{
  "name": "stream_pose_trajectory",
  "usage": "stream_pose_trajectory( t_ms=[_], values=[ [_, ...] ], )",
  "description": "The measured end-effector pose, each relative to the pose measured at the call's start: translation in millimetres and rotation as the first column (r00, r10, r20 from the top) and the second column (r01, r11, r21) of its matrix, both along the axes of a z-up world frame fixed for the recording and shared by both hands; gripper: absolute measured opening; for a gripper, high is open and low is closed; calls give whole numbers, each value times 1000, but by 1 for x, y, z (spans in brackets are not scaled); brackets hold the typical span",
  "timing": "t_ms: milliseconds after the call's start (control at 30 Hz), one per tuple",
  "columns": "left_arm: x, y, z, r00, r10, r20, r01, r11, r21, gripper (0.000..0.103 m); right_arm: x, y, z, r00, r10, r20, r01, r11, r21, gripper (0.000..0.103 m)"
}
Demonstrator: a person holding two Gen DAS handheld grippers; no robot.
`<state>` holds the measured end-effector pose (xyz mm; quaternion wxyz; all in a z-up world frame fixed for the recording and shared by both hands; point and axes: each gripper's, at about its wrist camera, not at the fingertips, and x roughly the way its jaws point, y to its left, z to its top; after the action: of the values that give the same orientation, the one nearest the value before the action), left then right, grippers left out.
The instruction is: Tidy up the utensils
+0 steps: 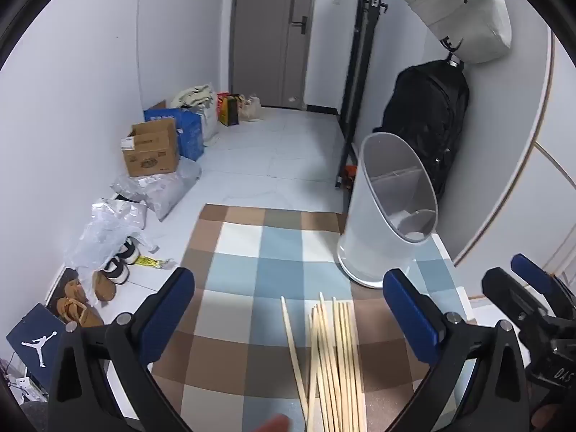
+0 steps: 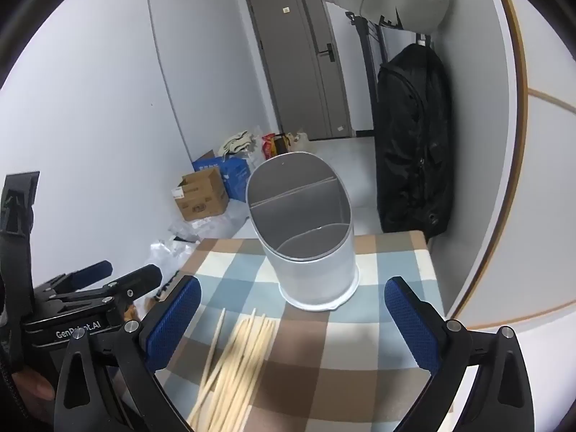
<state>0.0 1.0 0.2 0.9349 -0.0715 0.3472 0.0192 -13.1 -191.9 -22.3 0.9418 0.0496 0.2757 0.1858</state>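
Here, both grippers stand with their jaws spread wide and nothing between the pads. The left gripper has black angular arms ending in blue pads with a fine dimpled texture; one pad sits at each lower side of its own view. The right gripper is built the same way, and its blue pads show a clear diamond grip pattern.

Below and between the open jaws lies a bundle of chopsticks, pale wood, thin and straight. They rest flat on the cloth in a loose sheaf, one stick lying slightly apart on the left side. In the left wrist view their long axis runs away from the camera, tips pointing toward the far edge of the table. In the right wrist view the same sticks slant from lower left to upper right, tips aimed toward the holder.

The tablecloth is a soft woven check of blue, brown and white squares.

Just beyond the stick tips, but apart from them, stands the utensil holder: a smooth white plastic tub, oval in plan, upright, with a slanted rim higher at the back. Grey dividers split its inside into compartments, all empty as far as can be seen.

Farther out, a black backpack hangs against the white wall, a cardboard box sits on the pale tiled floor, and a grey door closes the room's far end.
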Motion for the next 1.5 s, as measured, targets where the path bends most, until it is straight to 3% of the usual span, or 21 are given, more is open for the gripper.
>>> stream_pose_trajectory(
  t_ms=[100,200,267,433,1500],
  values=[
    [-1,4,0,1000,12,-8,-12,1000,-18,102,2,-2,0,1000,5,-7,-5,1000,-2,103],
    [6,-6,-5,999,22,-42,-20,999,29,102,6,-9,1,1000,8,10,-8,1000,-18,103],
    [5,-3,-5,999,21,-25,-20,1000,18,102,-6,5,1,999,8,48,-4,998,-70,103],
    [2,0,-6,1000,10,-23,-10,1000,6,102,-10,11,4,998,15,56,-9,995,-103,103],
    [3,-2,-12,998,-21,-56,20,1000,-20,102,-8,10,0,999,4,47,0,996,-91,103]
  ],
)
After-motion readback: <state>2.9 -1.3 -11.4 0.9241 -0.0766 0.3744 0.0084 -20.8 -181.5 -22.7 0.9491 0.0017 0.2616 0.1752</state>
